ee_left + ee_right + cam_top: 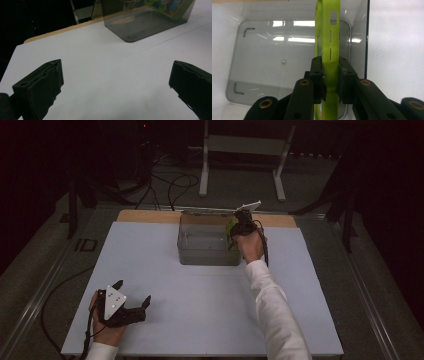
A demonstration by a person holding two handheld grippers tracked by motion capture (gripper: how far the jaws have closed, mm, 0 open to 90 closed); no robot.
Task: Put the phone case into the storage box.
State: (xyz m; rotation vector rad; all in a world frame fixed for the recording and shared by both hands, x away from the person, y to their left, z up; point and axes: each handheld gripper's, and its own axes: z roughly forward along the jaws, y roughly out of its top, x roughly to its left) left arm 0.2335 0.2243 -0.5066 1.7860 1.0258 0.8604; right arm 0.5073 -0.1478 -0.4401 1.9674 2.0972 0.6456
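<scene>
Here: right gripper (329,77) clamps thin green box (328,45) edge-on, inside clear bin (192,251) at worktop's far edge; left gripper (115,82) wide, holding nothing.

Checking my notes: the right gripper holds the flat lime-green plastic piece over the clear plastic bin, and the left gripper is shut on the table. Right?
Not quite: the left gripper is open, jaws wide apart with nothing between, per the left gripper view. The rest stands.
</scene>
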